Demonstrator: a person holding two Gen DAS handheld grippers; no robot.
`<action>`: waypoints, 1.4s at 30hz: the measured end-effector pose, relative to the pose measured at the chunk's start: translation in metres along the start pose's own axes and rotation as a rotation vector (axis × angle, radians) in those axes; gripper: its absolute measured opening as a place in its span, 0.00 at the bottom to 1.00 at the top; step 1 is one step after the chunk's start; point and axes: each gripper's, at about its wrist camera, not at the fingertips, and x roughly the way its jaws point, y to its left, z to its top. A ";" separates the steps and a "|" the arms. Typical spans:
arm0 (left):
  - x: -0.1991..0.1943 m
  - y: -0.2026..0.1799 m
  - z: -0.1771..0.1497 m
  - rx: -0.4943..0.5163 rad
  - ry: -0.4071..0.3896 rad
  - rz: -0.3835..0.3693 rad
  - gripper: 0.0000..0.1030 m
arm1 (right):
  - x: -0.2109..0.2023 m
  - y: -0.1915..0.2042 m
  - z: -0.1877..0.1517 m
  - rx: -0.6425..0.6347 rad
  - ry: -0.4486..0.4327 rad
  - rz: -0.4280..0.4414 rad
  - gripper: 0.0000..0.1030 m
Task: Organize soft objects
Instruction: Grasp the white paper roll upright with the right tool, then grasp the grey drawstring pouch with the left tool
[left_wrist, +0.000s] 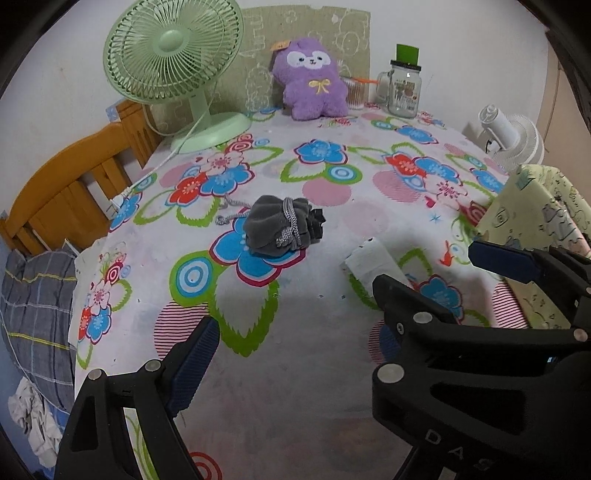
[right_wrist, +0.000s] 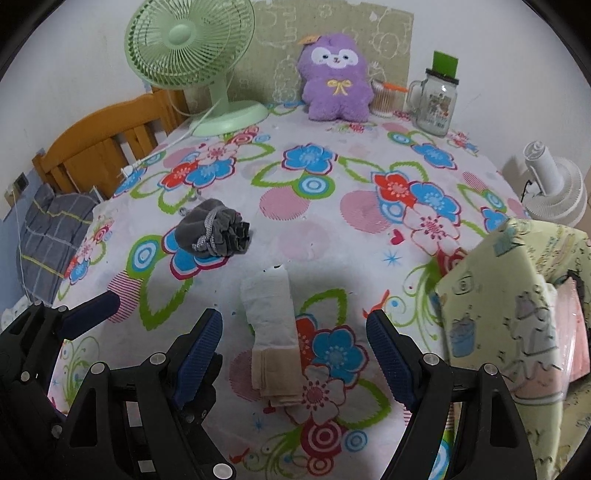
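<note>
On the flowered tablecloth (left_wrist: 295, 369) lies a grey drawstring pouch (left_wrist: 280, 229) (right_wrist: 218, 230), well ahead of my left gripper (left_wrist: 295, 332), which is open and empty. A rolled white and beige cloth (right_wrist: 271, 321) (left_wrist: 373, 262) lies lengthwise between the fingers of my right gripper (right_wrist: 293, 321), which is open above it without touching it. In the left wrist view the right gripper (left_wrist: 424, 267) crosses the lower right and hides most of my own right finger. A purple plush toy (left_wrist: 312, 79) (right_wrist: 336, 85) sits upright at the back. A pale yellow fabric box (right_wrist: 498, 314) (left_wrist: 535, 236) stands at the right.
A green desk fan (left_wrist: 173, 55) with its cord stands back left. A glass jar mug (right_wrist: 437, 103) and a cotton swab cup (right_wrist: 382, 98) are back right. A white fan (right_wrist: 554, 188) sits past the right edge. A wooden bed frame (left_wrist: 74, 184) and plaid bedding (left_wrist: 37, 306) lie left.
</note>
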 end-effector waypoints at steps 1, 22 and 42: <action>0.002 0.001 0.000 0.000 0.006 0.001 0.87 | 0.004 0.000 0.001 0.001 0.008 -0.001 0.78; 0.031 -0.003 0.000 0.016 0.071 0.020 0.87 | 0.041 0.001 0.001 -0.033 0.089 -0.005 0.24; 0.037 -0.011 0.042 0.019 -0.002 -0.004 0.87 | 0.025 -0.023 0.030 0.041 0.002 -0.010 0.23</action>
